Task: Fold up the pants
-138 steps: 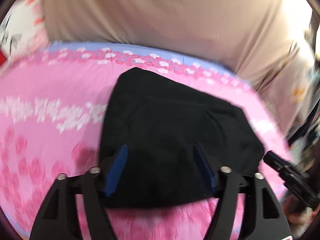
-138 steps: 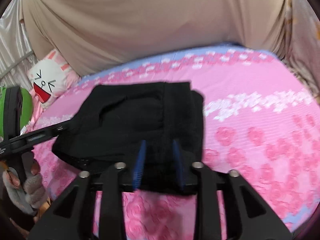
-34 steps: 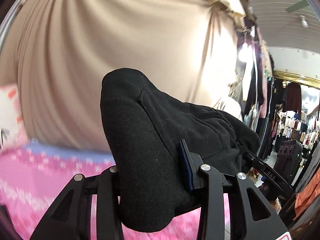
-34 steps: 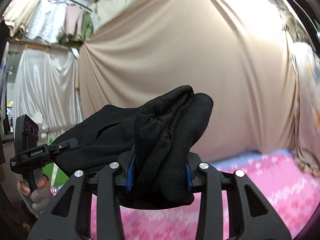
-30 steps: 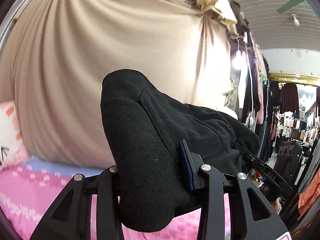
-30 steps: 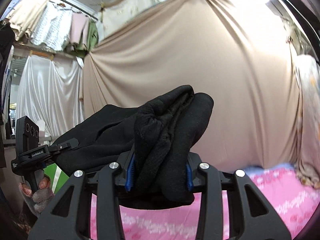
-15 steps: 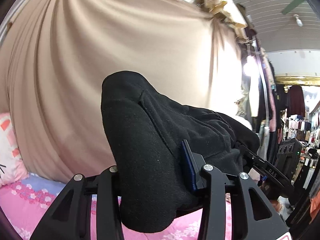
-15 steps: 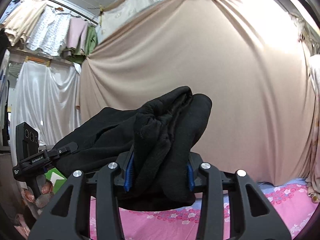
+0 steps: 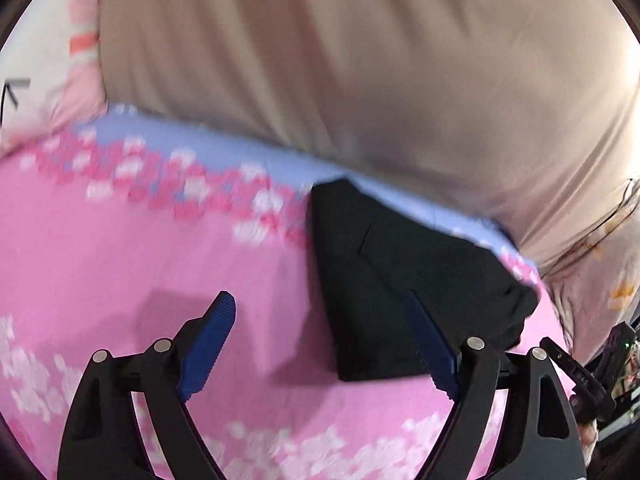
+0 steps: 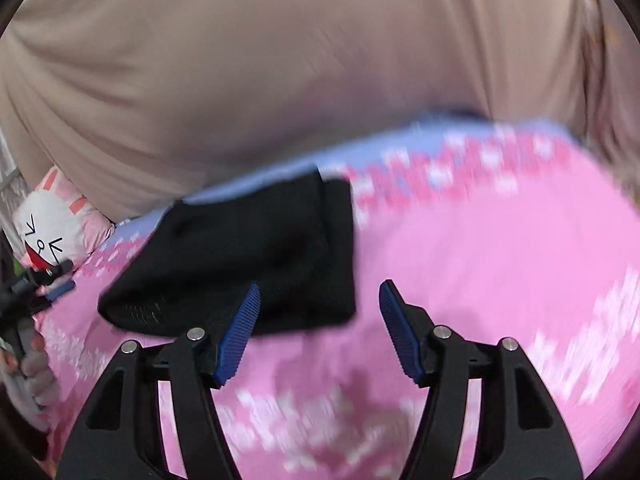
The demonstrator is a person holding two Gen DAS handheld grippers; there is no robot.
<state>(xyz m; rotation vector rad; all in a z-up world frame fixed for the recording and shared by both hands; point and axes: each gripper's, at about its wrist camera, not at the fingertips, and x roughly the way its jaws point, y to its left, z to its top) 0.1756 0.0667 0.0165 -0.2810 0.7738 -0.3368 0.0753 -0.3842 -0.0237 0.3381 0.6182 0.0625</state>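
Left claw (image 9: 320, 344) and right claw (image 10: 318, 328) are both gaping wide, gripping nothing. Folded black pants (image 10: 248, 256) are lying on the pink floral bed (image 10: 480, 264), near its far edge. Risk: a trailing blue pad snagging the cloth, undoing the fold.

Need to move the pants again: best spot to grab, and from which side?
Judging by pose, take the folded pants at the thick near edge, coming in low from the front with the right hand-held gripper. Its jaws stand open just short of that edge, and the stacked layers give bulk to pinch.
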